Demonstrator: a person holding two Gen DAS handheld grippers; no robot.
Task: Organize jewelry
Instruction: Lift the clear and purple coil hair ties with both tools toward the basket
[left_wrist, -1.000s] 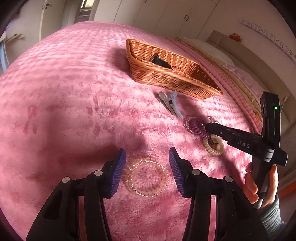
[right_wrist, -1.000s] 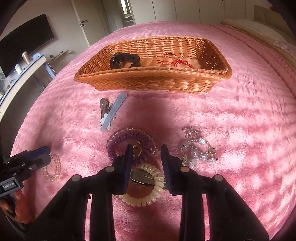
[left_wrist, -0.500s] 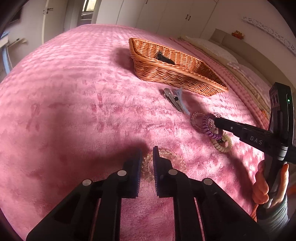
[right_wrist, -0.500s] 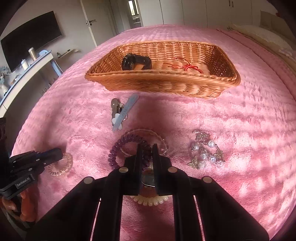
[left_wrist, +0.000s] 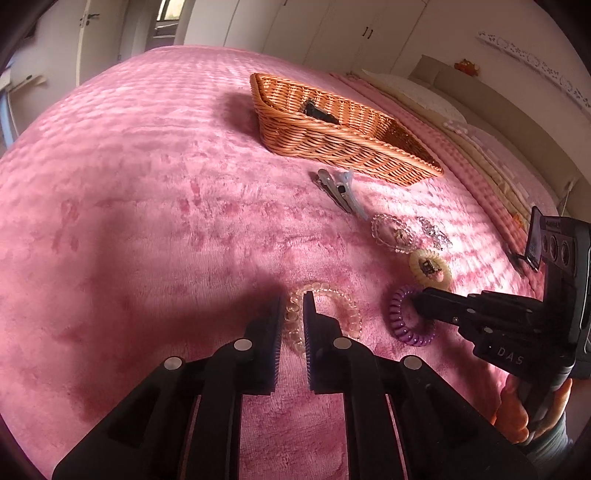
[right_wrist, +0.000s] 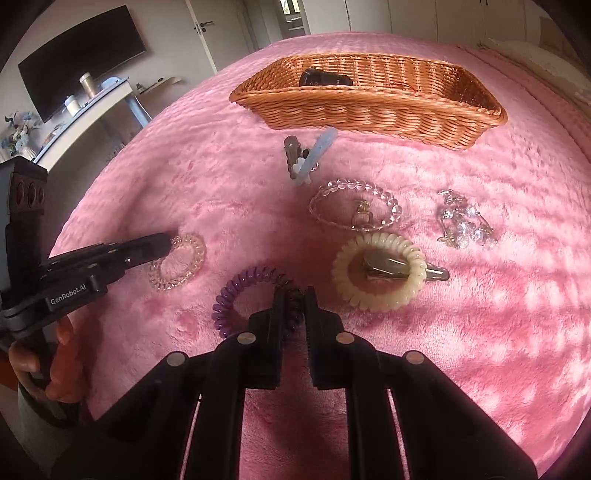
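My left gripper (left_wrist: 293, 301) is shut on the near rim of a clear spiral hair tie (left_wrist: 332, 299) on the pink blanket; it also shows in the right wrist view (right_wrist: 177, 262). My right gripper (right_wrist: 293, 295) is shut on a purple spiral hair tie (right_wrist: 236, 291), seen from the left wrist view too (left_wrist: 397, 314). A wicker basket (right_wrist: 369, 110) stands at the far side with a dark object (right_wrist: 325, 78) inside. A cream spiral tie (right_wrist: 376, 273) with a clip inside, a clear bead bracelet (right_wrist: 354, 206) and a crystal piece (right_wrist: 465, 221) lie between.
A metal hair clip (right_wrist: 291, 151) and a pale blue clip (right_wrist: 317, 155) lie just before the basket. Pillows and a headboard (left_wrist: 498, 110) run along the bed's far edge. A desk with a TV (right_wrist: 77, 62) stands beyond the bed.
Both grippers closed from open: the left on the clear spiral tie, the right on the purple spiral tie. The purple tie has been pulled back, off the bead bracelet and cream tie.
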